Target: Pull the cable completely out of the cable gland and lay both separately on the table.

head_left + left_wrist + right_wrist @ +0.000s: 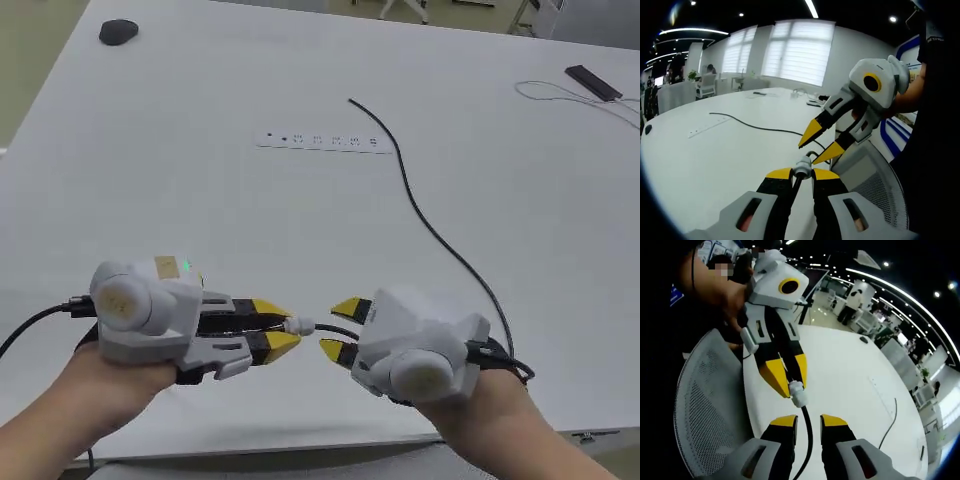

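One white cable gland [802, 166] is clamped in the left gripper's [288, 327] tips, above the table's [200, 220] near edge. Its one black cable [808, 437] passes between the right gripper's [343, 329] spread jaws. Beyond, one power strip [322, 140] and one mouse [118, 32] lie on broad bare tabletop.

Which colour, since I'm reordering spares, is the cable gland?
The cable gland is white, clearest in the right gripper view.

Bright, even light from ceiling strips [811, 7] and windows [800, 50] beyond the fingers [780, 174] leaves faint shadows on the table [300, 220]; the 2 gripper views warp at the edges.
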The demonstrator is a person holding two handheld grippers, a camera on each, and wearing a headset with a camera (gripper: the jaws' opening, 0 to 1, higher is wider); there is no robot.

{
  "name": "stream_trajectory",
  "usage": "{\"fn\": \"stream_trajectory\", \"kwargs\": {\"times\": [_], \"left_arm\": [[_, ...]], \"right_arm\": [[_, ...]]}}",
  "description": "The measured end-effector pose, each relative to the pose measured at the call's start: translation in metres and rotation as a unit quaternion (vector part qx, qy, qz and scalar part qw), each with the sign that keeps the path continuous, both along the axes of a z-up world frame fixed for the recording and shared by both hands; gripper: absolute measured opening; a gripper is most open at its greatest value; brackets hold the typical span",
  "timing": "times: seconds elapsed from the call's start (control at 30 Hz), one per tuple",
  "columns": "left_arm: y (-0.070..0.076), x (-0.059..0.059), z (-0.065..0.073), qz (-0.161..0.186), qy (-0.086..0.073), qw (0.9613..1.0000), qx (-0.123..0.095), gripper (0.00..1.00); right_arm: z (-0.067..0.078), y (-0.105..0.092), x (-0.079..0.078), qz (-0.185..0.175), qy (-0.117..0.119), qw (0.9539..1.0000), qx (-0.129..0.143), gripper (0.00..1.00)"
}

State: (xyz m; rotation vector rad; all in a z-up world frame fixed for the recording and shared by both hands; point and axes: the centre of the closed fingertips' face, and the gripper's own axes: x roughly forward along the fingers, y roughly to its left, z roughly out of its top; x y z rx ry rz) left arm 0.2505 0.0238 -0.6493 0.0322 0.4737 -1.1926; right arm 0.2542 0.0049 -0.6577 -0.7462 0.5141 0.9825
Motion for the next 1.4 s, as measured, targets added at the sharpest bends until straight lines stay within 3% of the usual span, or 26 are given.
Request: {"fn": "stream_trajectory", "kwargs": {"times": [0.4, 0.73, 0.83, 1.07, 1.17, 1.23, 1.27, 1.33, 1.4], "left_arm": [[-0.002, 0.0, -0.002, -0.008, 0.003, 1.0, 0.003, 0.15], [-0.002, 0.004, 0.0, -0.007, 0.0, 1.0, -0.003, 0.15], [0.001, 0.006, 0.001, -0.004, -0.001, 1.0, -0.007, 0.15], [0.006, 0.01, 0.006, 0.001, -0.003, 0.9999, -0.016, 0.15], [0.007, 0.011, 0.008, 0.005, -0.004, 0.9998, -0.018, 0.15], [0.009, 0.012, 0.009, 0.01, -0.004, 0.9998, -0.019, 0.15], [0.009, 0.012, 0.009, 0.01, -0.005, 0.9997, -0.02, 0.15], [0.01, 0.012, 0.011, 0.012, -0.006, 0.9997, -0.02, 0.15], [0.01, 0.012, 0.011, 0.012, -0.008, 0.9997, -0.019, 0.15]], "right_arm": [[-0.006, 0.006, -0.001, 0.015, -0.001, 0.9998, -0.01, 0.01], [-0.005, -0.001, 0.007, -0.037, 0.013, 0.999, 0.024, 0.0], [-0.008, -0.013, 0.013, -0.081, 0.028, 0.9956, 0.039, 0.0], [-0.019, -0.043, 0.021, -0.172, 0.068, 0.9787, 0.09, 0.0], [-0.028, -0.055, 0.023, -0.211, 0.089, 0.9667, 0.115, 0.0], [-0.035, -0.065, 0.025, -0.246, 0.109, 0.9525, 0.143, 0.0], [-0.036, -0.067, 0.026, -0.25, 0.109, 0.9509, 0.146, 0.0], [-0.041, -0.075, 0.027, -0.27, 0.111, 0.9433, 0.159, 0.0], [-0.05, -0.084, 0.027, -0.298, 0.126, 0.9311, 0.168, 0.0]]}}
